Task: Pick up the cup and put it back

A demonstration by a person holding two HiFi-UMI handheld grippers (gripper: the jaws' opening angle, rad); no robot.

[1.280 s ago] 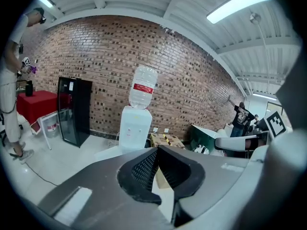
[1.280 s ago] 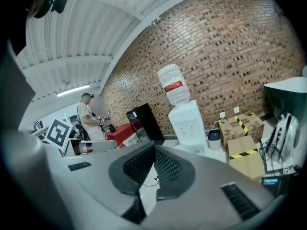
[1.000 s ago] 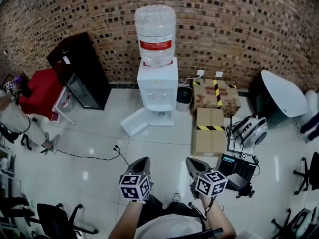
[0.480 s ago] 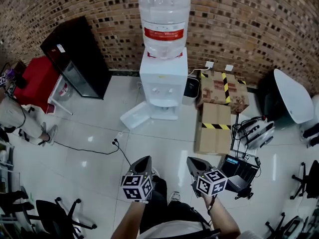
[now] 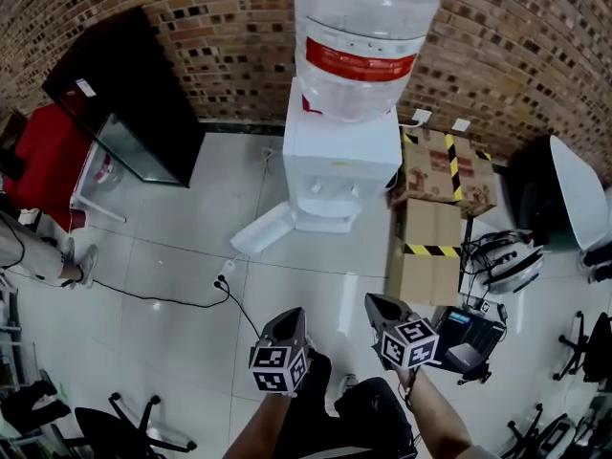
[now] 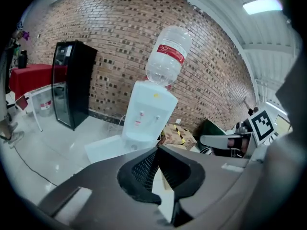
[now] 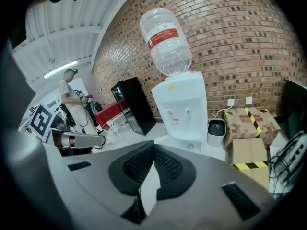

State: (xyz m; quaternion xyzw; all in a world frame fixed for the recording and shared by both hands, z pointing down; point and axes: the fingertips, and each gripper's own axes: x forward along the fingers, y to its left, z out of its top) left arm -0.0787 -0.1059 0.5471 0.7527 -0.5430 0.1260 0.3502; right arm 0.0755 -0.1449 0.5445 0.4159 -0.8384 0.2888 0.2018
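Head view: one water dispenser (image 5: 339,165) against the brick wall, one bottle (image 5: 363,36) on top. One black cabinet (image 5: 120,98) to the left, one red desk (image 5: 43,156) beyond it. Two cardboard boxes just right of the dispenser, far box (image 5: 445,170) and near box (image 5: 428,261). One white panel (image 5: 263,229) flat on the floor at the dispenser's foot. Two grippers low in frame, well apart from the dispenser: left hand-held gripper (image 5: 287,318) and right hand-held gripper (image 5: 378,304), one marker cube each, both pointing toward the dispenser. Cup not made out in any view.

Left gripper view: left hand-held gripper (image 6: 157,151) clenched, tips meeting, nothing between, touching nothing. Ahead: one dispenser, one bottle, one black cabinet. Right hand-held gripper at the right edge.

Right gripper view: right hand-held gripper (image 7: 154,147) clenched tip to tip, empty, touching nothing. Ahead: one dispenser, one bottle, one small bin (image 7: 216,128) just right of it, two boxes beside the bin. One person (image 7: 69,99) standing far left by the red desk. Left hand-held gripper at the left edge.
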